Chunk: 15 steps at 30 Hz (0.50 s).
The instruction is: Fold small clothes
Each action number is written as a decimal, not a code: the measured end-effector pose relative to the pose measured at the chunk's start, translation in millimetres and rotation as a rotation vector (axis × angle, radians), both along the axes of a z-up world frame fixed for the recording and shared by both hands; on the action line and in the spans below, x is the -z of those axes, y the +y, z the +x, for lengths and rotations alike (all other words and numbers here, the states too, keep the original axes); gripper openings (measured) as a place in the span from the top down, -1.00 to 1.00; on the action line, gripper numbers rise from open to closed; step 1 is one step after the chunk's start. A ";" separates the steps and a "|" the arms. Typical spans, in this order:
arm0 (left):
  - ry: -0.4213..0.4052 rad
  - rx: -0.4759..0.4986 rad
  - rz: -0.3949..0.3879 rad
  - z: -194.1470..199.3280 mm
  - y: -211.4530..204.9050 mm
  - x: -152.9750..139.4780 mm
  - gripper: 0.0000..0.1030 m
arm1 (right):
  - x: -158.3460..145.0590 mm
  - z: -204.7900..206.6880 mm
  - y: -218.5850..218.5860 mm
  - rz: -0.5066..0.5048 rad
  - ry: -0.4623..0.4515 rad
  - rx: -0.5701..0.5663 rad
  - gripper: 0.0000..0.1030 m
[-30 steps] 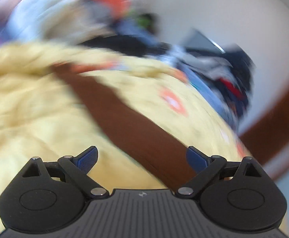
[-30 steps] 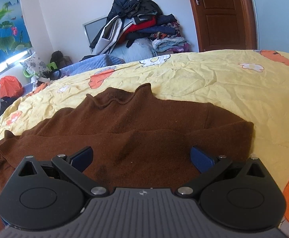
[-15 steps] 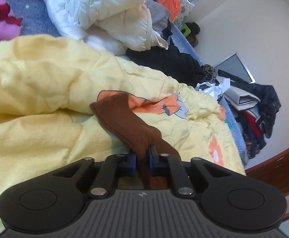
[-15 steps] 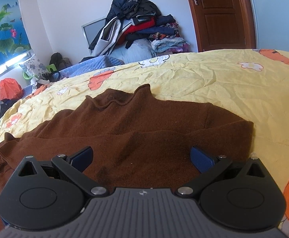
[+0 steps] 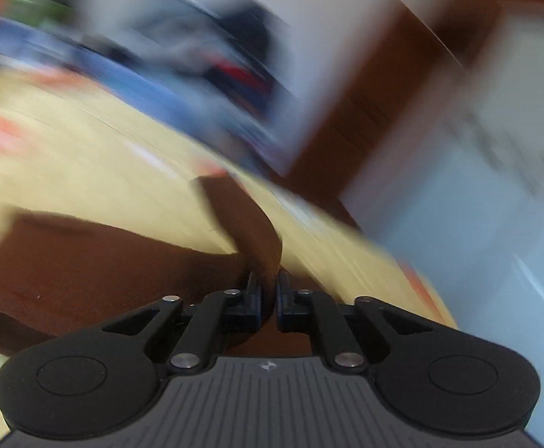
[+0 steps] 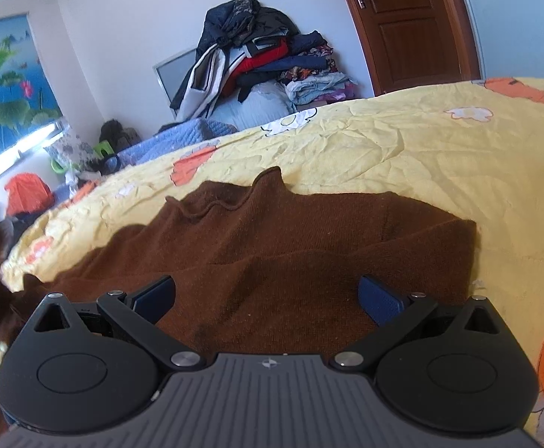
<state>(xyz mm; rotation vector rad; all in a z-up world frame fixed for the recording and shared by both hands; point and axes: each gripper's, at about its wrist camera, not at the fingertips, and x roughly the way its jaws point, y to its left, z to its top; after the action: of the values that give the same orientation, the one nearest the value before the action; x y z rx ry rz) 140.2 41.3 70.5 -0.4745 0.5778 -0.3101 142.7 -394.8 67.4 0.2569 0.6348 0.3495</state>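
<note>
Brown knit fills the near part of the bed: a jumper point(image 6: 290, 246) lies spread flat on the yellow bedspread point(image 6: 421, 149), its collar toward the far edge and its body running back under the right tongs point(image 6: 266, 298). Those tongs hover just above the cloth with their blue pads wide apart — released, nothing between them.

The left tongs point(image 5: 268, 295) are clenched on a sleeve point(image 5: 249, 231) of the same jumper; a brown strip rises out from between the two closed fingers and bends away over the bedspread. They have just been closing, with the sleeve between them. The left view is heavily smeared, so little else there can be made out beyond yellow bedding and brown cloth at its left side.

Past the far edge of the bed, in the right view, a heap of clothes point(image 6: 257, 56) leans against the white wall, a wooden door point(image 6: 410, 22) stands in the right corner, and a painting of lotus flowers point(image 6: 7, 89) hangs at the left.
</note>
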 end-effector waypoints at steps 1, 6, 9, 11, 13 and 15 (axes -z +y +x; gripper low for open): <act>0.050 0.070 0.034 0.3 -23.9 7.1 0.82 | 0.3 -0.2 -2.2 0.017 0.000 0.001 -1.00; 0.075 0.061 0.074 -44.2 -33.3 38.4 0.56 | 1.9 -0.4 -13.7 0.103 0.001 0.006 -1.00; 0.081 -0.072 -0.037 -69.0 5.8 56.0 -0.68 | 2.4 0.2 -17.0 0.128 0.002 0.006 -1.00; 0.039 -0.187 -0.051 -85.6 23.2 64.1 -0.79 | 1.9 0.7 -17.2 0.136 0.006 0.006 -1.00; 0.034 -0.225 -0.020 -93.4 31.9 76.4 -0.78 | -3.1 2.5 -15.0 0.127 0.042 -0.011 -1.00; 0.008 -0.234 -0.067 -99.3 36.1 77.8 -0.81 | -12.7 3.4 -13.3 0.168 0.132 -0.044 -1.00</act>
<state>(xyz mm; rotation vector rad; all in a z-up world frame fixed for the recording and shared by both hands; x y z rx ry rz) 41.0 77.4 -7.2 -0.6025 0.5149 -0.1046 146.2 -408.2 80.0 0.4302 0.7430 0.4317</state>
